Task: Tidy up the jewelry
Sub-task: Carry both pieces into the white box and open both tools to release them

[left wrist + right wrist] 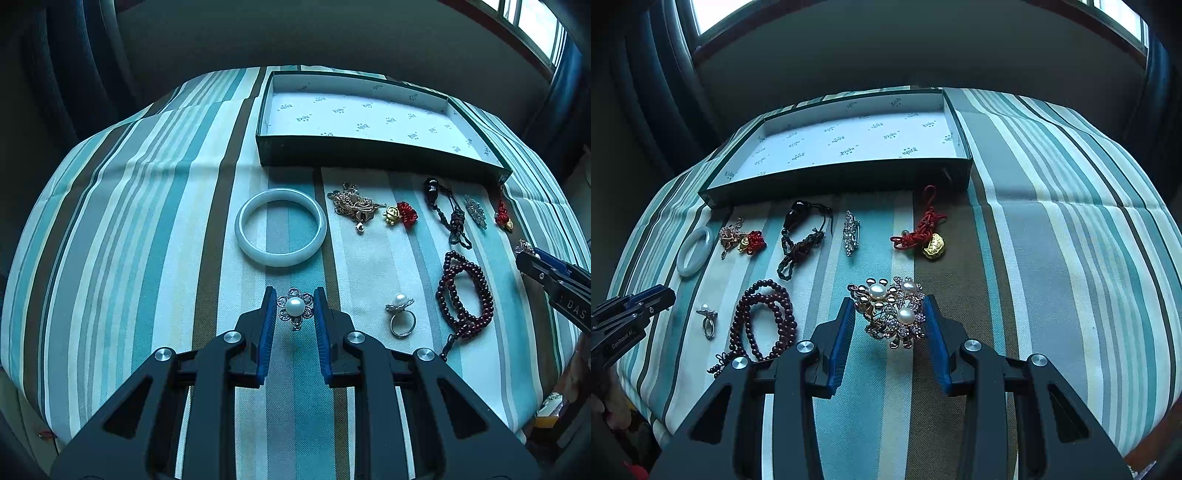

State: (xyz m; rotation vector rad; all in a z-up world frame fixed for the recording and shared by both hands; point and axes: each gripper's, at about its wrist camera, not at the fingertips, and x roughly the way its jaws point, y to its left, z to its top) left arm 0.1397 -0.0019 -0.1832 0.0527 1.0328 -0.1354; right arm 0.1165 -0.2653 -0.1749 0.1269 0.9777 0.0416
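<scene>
Jewelry lies on the striped desk [110,221] before an open box [369,155]: the left claw [295,306] is closed narrowly on a pearl flower brooch [295,308], while the right claw [889,314] clamps a three-pearl brooch [892,310], with a jade bangle [280,227] just beyond the left claw.

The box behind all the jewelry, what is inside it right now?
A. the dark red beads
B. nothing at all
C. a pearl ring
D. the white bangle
B: the box shows only its bare printed lining, while the white bangle, dark red beads and pearl ring all lie on the striped cloth.
</scene>
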